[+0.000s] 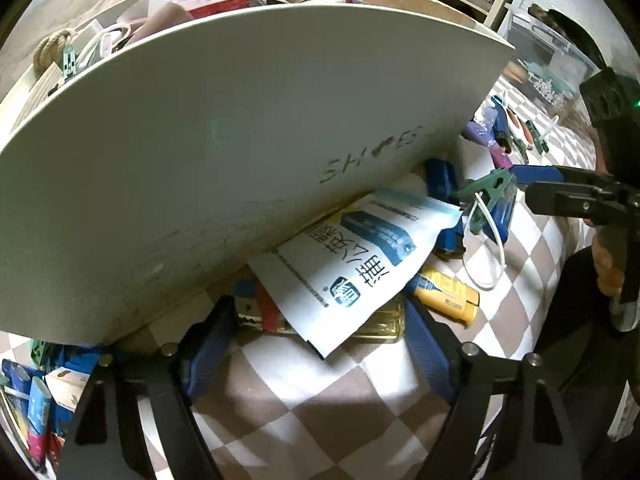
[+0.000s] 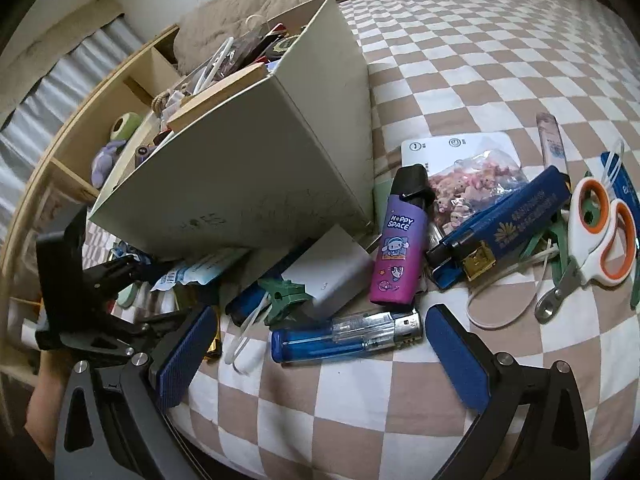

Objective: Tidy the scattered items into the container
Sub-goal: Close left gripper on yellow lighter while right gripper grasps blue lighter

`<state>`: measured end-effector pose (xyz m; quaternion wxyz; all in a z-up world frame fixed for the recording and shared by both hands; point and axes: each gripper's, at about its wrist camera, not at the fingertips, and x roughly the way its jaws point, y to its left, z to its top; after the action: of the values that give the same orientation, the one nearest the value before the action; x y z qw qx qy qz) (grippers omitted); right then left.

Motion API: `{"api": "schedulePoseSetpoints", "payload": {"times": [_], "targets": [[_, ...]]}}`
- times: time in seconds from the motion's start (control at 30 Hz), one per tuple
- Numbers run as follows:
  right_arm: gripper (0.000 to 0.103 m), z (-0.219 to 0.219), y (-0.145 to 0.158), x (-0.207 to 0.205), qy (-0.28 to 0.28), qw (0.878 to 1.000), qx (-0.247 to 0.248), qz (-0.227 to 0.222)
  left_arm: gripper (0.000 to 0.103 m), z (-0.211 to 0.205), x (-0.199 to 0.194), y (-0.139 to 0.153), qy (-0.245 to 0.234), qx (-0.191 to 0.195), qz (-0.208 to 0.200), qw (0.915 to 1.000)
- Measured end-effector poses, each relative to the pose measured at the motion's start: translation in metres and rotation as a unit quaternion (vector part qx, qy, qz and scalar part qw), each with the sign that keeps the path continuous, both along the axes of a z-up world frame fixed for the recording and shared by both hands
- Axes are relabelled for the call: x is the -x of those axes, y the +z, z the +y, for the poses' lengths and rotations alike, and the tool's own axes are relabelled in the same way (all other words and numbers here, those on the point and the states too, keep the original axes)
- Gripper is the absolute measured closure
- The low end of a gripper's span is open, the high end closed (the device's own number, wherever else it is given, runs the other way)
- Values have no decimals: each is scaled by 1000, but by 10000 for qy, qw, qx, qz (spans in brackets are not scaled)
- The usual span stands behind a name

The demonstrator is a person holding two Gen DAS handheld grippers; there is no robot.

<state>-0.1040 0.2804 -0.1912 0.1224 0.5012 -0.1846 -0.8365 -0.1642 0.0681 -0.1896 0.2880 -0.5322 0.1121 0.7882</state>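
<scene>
Blue-padded, the right gripper [image 2: 316,354] stands open over a blue lighter [image 2: 344,338] lying on the checkered bed [image 2: 460,60], touching nothing. Beside it lie a purple vape [image 2: 396,256] and scissors [image 2: 600,236]. At the white shoe box [image 1: 240,140], already full of oddments, the left gripper [image 1: 316,344] gapes around a white sachet [image 1: 352,264] and a gold lighter [image 1: 380,326], pads not pressing.
</scene>
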Motion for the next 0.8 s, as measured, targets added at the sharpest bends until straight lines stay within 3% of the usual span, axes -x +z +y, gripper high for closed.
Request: {"api": "schedulePoseSetpoints", "payload": {"times": [0.23, 0.47, 0.8], "targets": [[0, -15, -2, 14, 425, 9971, -549, -326, 20, -3, -3, 3, 105, -19, -42, 9999], [0, -33, -3, 14, 789, 9845, -1453, -578, 20, -12, -6, 6, 243, -81, -75, 9996], [0, -34, -6, 17, 736, 9794, -1754, -676, 20, -10, -9, 9, 289, -95, -62, 9995]]}}
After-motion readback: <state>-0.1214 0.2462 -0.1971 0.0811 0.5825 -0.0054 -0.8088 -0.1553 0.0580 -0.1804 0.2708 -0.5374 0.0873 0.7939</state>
